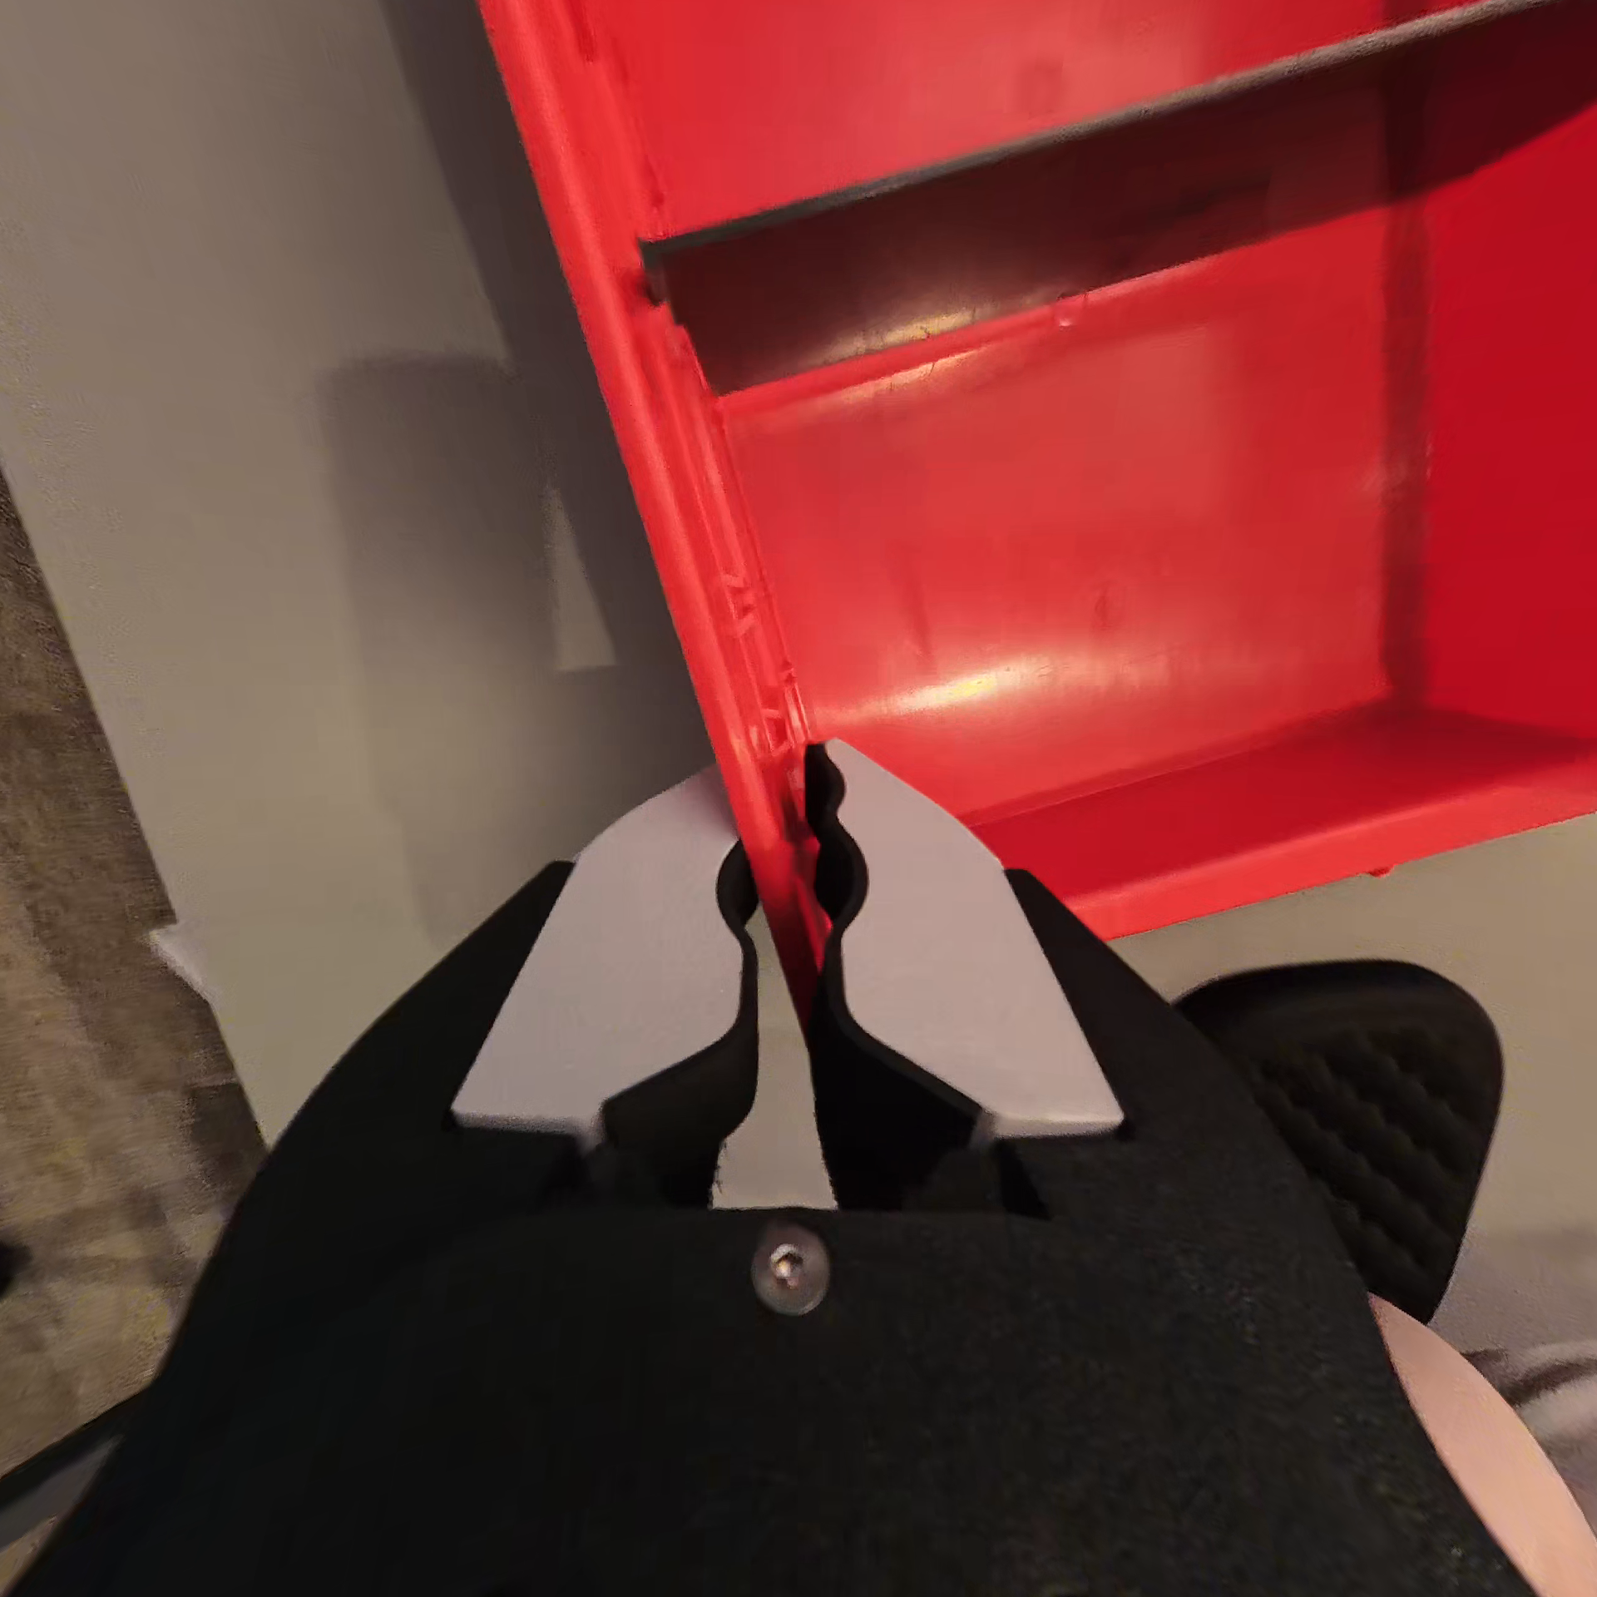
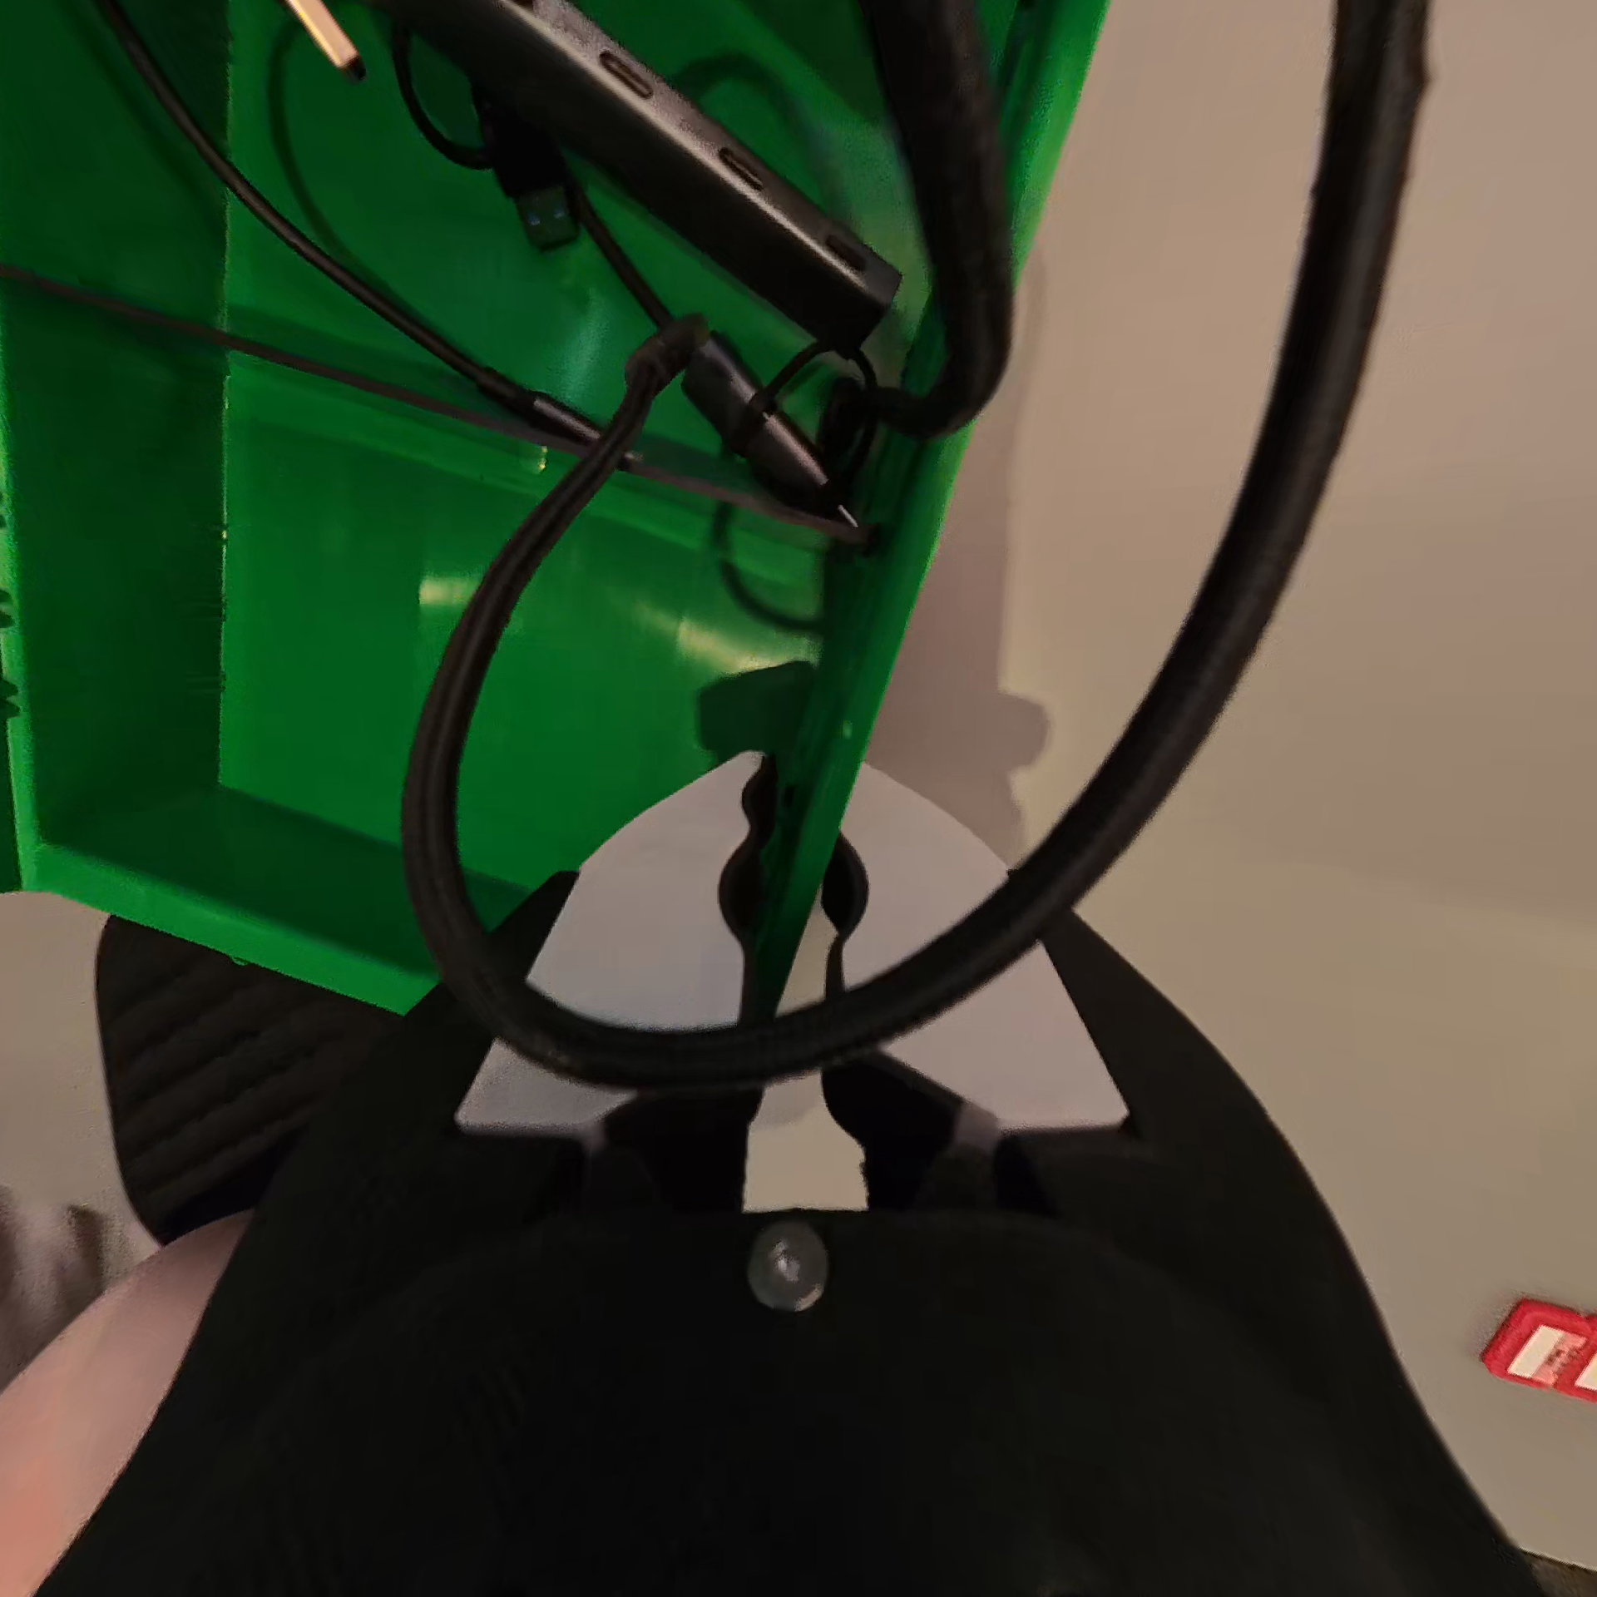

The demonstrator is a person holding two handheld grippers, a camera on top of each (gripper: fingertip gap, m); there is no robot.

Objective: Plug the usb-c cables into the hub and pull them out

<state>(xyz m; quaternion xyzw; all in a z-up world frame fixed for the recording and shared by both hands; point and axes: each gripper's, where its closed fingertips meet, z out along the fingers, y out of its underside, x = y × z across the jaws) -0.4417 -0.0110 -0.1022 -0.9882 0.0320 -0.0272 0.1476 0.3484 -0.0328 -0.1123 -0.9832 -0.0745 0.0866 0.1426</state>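
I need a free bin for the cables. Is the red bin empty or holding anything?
Empty as far as shown: the red bin shows only bare floor and a dark divider.

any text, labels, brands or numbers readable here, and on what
Nothing can be read.
Red packet, right wrist view: white labels, too blurred.
Red bin rim: raised marks, illegible.
Green bin edge: dark marks, illegible.

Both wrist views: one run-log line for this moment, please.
left claw: shut on red bin wall | right claw: shut on green bin wall | hub: inside green bin
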